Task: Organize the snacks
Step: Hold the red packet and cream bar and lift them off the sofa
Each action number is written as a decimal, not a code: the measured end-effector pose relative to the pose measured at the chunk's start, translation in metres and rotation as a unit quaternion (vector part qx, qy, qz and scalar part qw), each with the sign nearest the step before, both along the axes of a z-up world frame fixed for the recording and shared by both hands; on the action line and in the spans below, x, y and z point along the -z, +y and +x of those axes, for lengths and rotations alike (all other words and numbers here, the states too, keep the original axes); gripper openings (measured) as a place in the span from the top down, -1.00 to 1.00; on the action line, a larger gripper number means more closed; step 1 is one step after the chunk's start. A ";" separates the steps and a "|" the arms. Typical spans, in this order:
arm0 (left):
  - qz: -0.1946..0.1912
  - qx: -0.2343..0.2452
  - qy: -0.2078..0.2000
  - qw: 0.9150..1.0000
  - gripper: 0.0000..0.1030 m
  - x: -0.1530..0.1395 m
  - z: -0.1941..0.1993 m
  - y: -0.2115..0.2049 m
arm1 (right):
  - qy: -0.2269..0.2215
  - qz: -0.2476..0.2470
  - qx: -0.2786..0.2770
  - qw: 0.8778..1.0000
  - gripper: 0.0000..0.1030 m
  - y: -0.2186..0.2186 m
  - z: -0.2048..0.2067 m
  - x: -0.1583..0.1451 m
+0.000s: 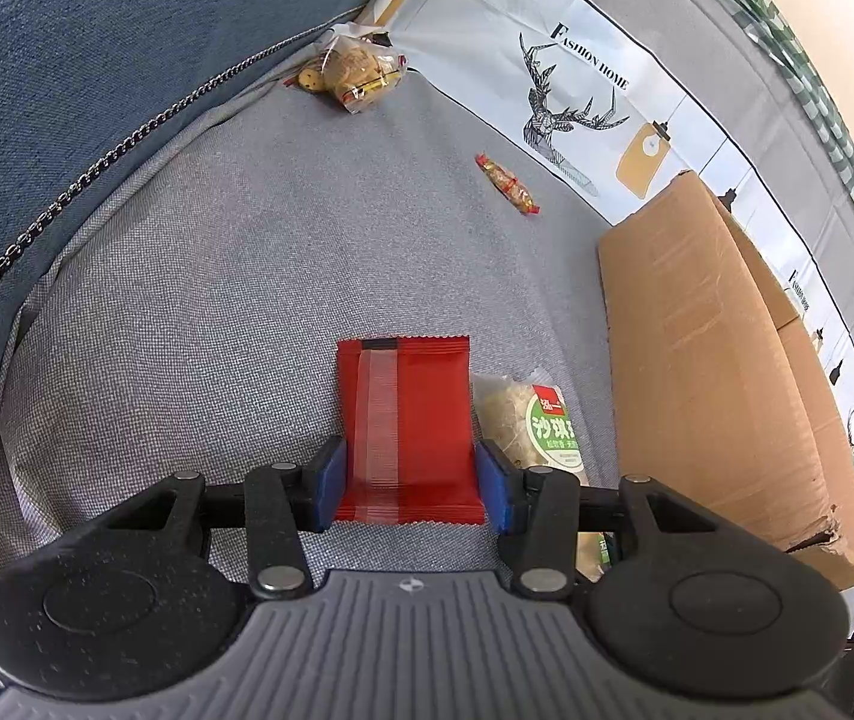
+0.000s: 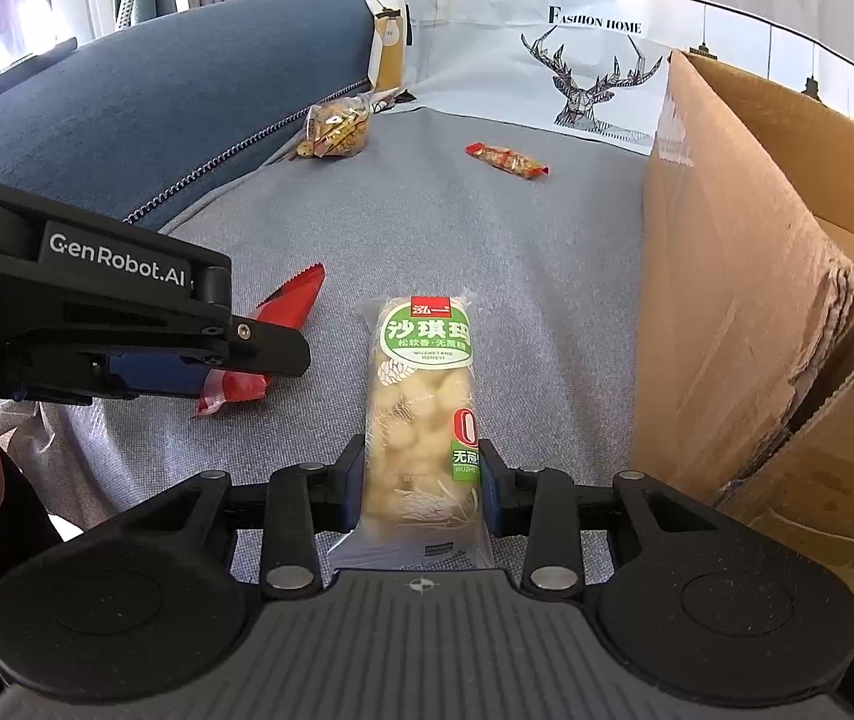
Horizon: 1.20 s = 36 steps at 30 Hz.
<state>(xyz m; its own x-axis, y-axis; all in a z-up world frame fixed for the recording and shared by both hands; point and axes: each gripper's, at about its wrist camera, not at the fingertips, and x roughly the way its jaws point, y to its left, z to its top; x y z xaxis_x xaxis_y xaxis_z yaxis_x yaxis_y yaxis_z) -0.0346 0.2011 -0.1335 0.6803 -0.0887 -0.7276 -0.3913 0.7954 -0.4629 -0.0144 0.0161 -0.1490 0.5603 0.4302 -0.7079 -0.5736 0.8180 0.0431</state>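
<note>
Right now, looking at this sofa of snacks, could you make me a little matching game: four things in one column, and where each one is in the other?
Things
1. red packet
2. green-label cake bar
3. small red-ended candy
4. cardboard box

Places
A. lying loose near the deer-print cloth
B. between the right gripper's pads
C. standing open at the right side of the seat
D. between the left gripper's pads

Pairs: 1-D, 2-B, 3-A, 4-C

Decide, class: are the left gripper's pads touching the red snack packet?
Touching. In the left wrist view, both blue pads of the left gripper press against the side edges of the red snack packet, with no gap visible on either side.
</note>
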 end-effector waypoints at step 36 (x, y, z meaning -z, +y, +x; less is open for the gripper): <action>-0.010 -0.016 -0.038 0.999 0.04 -0.011 -0.014 0.006 | -0.055 0.021 -0.007 0.998 0.27 -0.006 -0.014 -0.018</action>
